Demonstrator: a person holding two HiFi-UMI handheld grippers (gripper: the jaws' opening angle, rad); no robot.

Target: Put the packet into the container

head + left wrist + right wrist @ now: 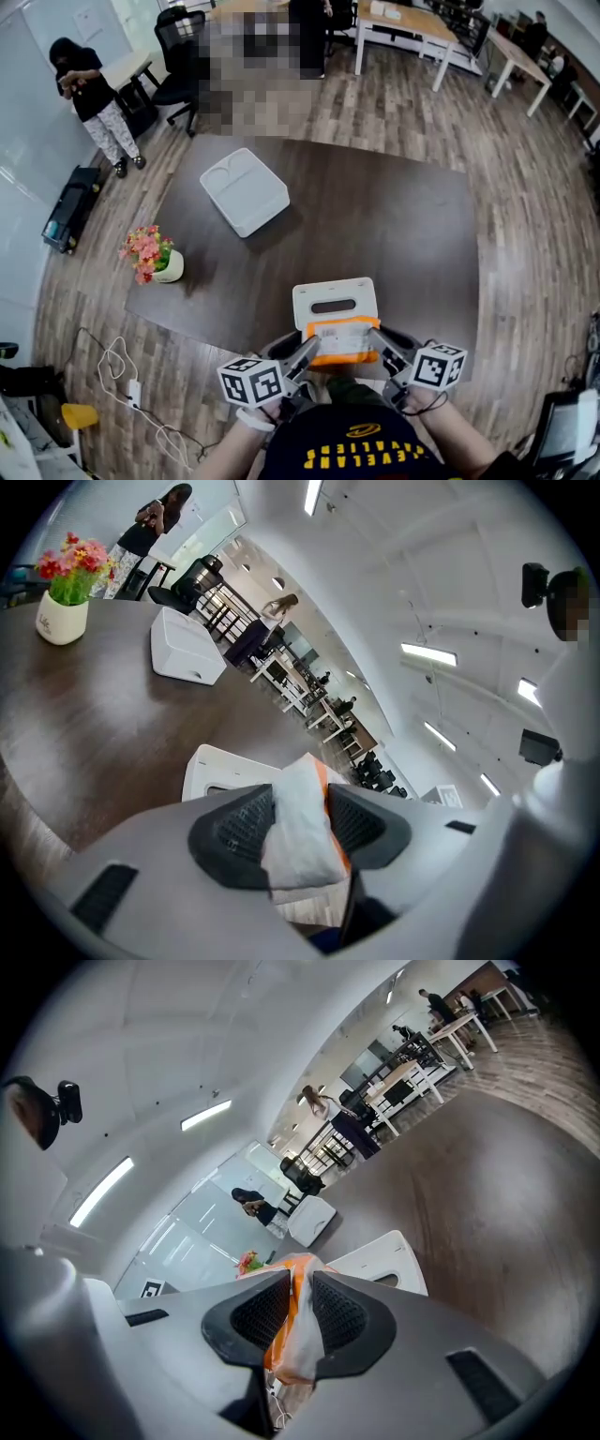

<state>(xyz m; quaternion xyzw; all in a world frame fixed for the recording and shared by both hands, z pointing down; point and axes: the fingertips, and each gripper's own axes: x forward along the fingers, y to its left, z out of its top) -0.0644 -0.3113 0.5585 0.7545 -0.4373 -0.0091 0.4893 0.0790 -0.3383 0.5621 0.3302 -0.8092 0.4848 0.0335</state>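
Note:
An orange-and-white packet (pixel 343 340) hangs at the table's near edge, held from both sides. My left gripper (pixel 307 352) is shut on the packet's left end (pixel 302 829), which bulges white between the pads. On the right end (pixel 290 1328), my right gripper (pixel 376 339) is shut too, with orange film pinched between its pads. Just beyond the packet lies a white container (pixel 334 300) with a slot in its top, also seen under the jaws as a white container (pixel 214 772) and a white container (pixel 386 1260).
A second white lidded box (pixel 244 190) sits farther back on the dark table (pixel 394 225). A small pot of flowers (pixel 152 257) stands at the table's left edge. A person (pixel 94 98) stands far left, with chairs and desks behind. Cables lie on the floor (pixel 122 375).

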